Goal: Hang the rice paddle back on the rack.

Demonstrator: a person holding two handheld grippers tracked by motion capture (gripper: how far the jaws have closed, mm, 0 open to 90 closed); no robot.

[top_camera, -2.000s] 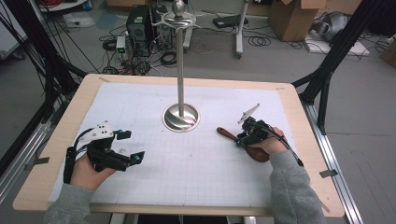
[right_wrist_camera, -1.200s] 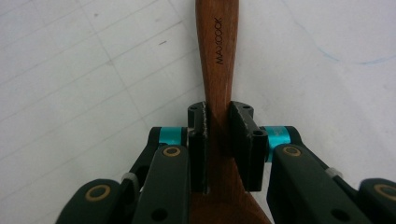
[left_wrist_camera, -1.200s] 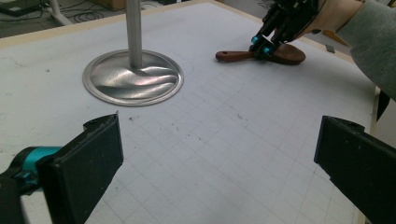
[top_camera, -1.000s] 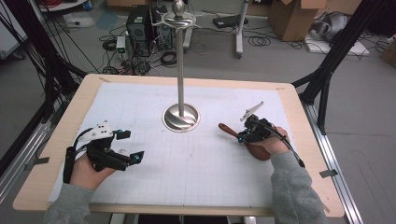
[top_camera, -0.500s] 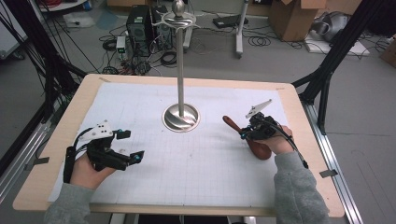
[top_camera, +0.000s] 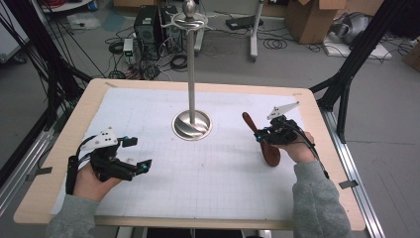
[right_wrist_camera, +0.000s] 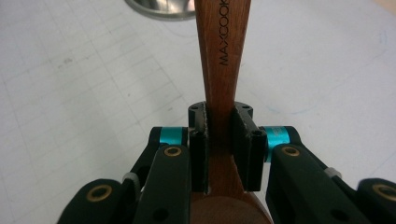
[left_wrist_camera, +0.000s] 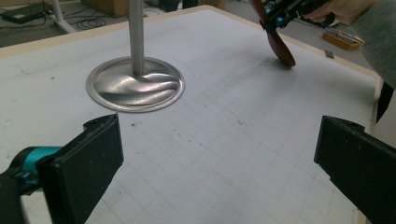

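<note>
Broadly, the work surface is a table (top_camera: 59, 148) covered by a white gridded mat (top_camera: 218, 173), with 1 metal stand (top_camera: 191, 69) rising from a round base (top_camera: 191, 125) near the mat's centre and ending in hooked arms at the top.

Relation governing the next move: the stand lies to the left of the right gripper (top_camera: 265, 136) in the high view, and ahead of its jaws in the right gripper view, where the base edge (right_wrist_camera: 161, 8) appears at the top. The right hand is the nearer of the 2 to the stand's right side; the left gripper (top_camera: 141, 166) rests low at the near left, well apart from both the stand and the spoon.

The wooden spoon (top_camera: 262, 139) is clamped in the right gripper. Its jaws are closed on the neck just above the bowl, with both pads (right_wrist_camera: 200, 140) pressing the wood. The long axis runs from the bowl (top_camera: 271, 154), at or just above the mat near the hand, up and away to the handle end (top_camera: 246, 117), which tilts toward the stand.

The left gripper's jaws stand wide apart with nothing between them.

Judgement: if the spoon is to hang on the stand, the handle end must be raised well above its present height.
</note>
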